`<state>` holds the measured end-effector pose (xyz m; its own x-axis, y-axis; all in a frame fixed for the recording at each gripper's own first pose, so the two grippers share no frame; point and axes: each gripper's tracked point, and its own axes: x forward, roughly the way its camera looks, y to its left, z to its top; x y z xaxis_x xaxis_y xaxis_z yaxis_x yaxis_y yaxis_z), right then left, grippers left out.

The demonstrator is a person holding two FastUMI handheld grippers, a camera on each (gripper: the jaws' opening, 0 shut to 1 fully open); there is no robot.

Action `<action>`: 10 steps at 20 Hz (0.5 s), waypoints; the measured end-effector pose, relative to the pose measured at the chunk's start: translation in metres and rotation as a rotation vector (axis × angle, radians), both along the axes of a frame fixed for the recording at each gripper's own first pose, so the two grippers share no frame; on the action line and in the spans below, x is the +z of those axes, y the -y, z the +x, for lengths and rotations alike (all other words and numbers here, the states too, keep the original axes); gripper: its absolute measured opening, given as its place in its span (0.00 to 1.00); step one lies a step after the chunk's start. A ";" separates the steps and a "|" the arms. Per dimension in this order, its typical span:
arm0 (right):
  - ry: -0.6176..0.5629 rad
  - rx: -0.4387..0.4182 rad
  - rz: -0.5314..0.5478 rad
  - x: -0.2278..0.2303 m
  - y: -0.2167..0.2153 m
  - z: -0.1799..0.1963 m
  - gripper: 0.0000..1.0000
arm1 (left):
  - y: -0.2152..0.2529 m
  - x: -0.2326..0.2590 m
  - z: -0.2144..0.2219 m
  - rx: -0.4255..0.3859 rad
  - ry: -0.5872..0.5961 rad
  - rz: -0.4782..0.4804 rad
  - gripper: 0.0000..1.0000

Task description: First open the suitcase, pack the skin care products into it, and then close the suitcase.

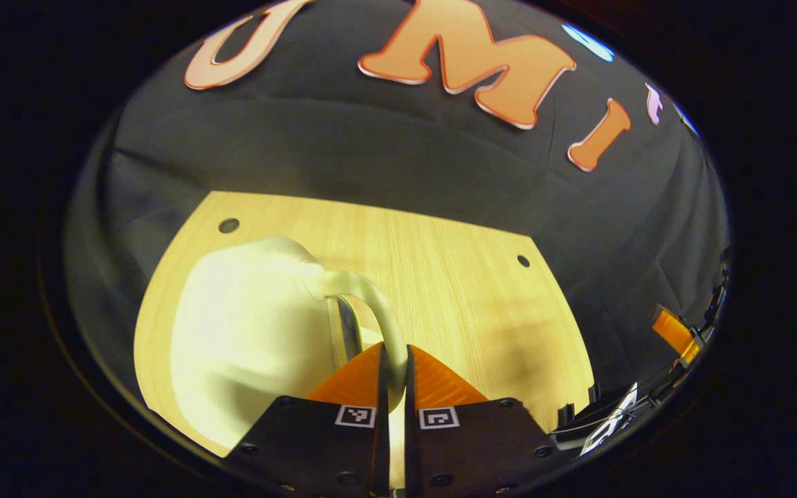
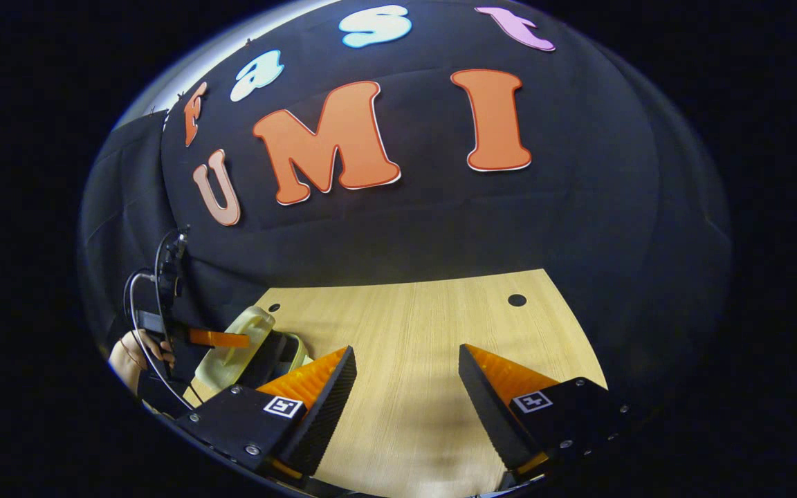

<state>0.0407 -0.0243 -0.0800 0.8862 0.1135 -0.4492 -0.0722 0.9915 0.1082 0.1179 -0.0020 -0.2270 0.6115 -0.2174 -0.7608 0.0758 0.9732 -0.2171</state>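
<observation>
Cream suitcase [image 1: 246, 332], one: left gripper [image 1: 393, 360] jaws clamp handle [image 1: 371, 304]; right gripper [image 2: 405, 373] jaws wide.

On the table [image 1: 454, 277], the suitcase [image 1: 246, 346] sits toward the left in the left gripper view, its handle [image 1: 371, 304] arching out to the right; the left gripper [image 1: 393, 366] stands directly before that handle, its two fingers pressed together on the loop; in the right gripper view, the right gripper [image 2: 405, 387] hangs over bare tabletop with its fingers spread wide; well off to its left, at the table's edge, lies the suitcase [image 2: 236, 349], with the other gripper [image 2: 215, 337] and a hand [image 2: 132, 353] beside it.
</observation>
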 end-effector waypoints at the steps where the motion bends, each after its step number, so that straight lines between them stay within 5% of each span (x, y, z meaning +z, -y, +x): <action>1: -0.004 -0.013 0.001 -0.003 0.006 -0.004 0.94 | 0.003 -0.011 0.001 -0.009 -0.020 0.009 0.09; 10: -0.073 -0.065 0.002 -0.036 0.025 -0.033 0.95 | 0.026 -0.074 -0.012 -0.049 -0.133 0.102 0.08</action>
